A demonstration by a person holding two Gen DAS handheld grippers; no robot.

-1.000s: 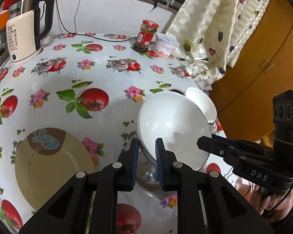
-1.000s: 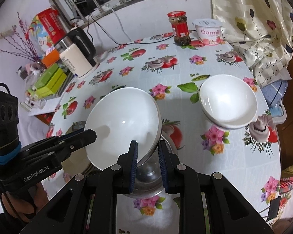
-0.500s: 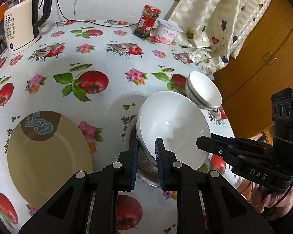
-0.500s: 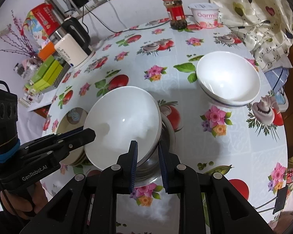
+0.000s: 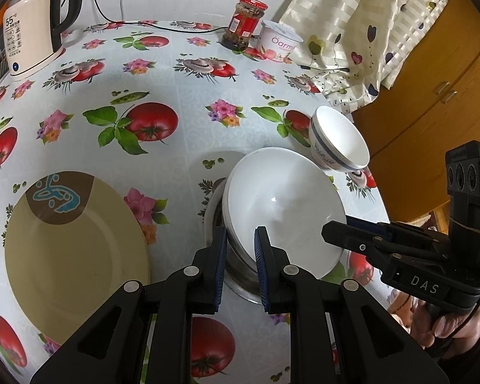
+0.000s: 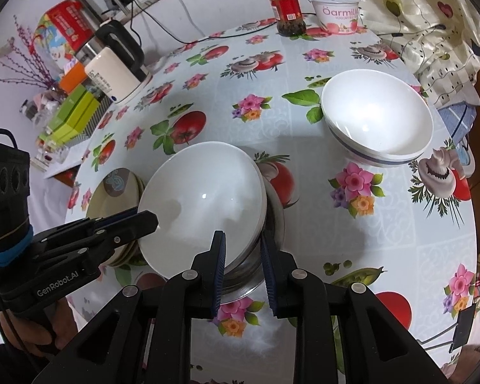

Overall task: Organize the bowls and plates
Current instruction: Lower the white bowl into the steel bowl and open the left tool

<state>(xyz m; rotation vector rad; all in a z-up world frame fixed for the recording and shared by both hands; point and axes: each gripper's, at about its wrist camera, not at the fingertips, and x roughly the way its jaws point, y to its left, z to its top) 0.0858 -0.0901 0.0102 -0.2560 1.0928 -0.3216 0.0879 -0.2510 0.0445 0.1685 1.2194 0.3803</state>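
**A:** What fills the scene?

**B:** A round table (image 5: pixel 176 73) under a tablecloth printed with tomatoes, mushrooms and flowers. At its far edge stand a cream electric kettle (image 5: pixel 25 41), a red-lidded jar (image 5: pixel 244 22) and a yogurt tub (image 5: pixel 280 43). A patterned curtain (image 5: pixel 352 25) drapes onto the right edge.

**A:** And the dishes?

**B:** A beige plate with a brown and blue motif (image 5: pixel 73 249) lies on the left. A large white bowl (image 5: pixel 281 204) sits tilted in the middle, over a steel bowl (image 5: pixel 240 272). A smaller white bowl with a blue band (image 6: pixel 374 118) stands apart on the right.

**A:** Where are the grippers?

**B:** Both are at the large white bowl's rim. The left gripper (image 5: pixel 239 256) pinches the near-left rim between its nearly closed blue-padded fingers. The right gripper (image 6: pixel 242 256) straddles the opposite rim, its jaws narrow; whether the pads press the rim cannot be told.

**A:** Do the views differ?

**B:** The right wrist view shows the beige plate as a stack, plus green boxes (image 6: pixel 73 118) and a red package (image 6: pixel 67 28) beyond the table. The left wrist view shows a wooden cabinet (image 5: pixel 432 96) behind the curtain.
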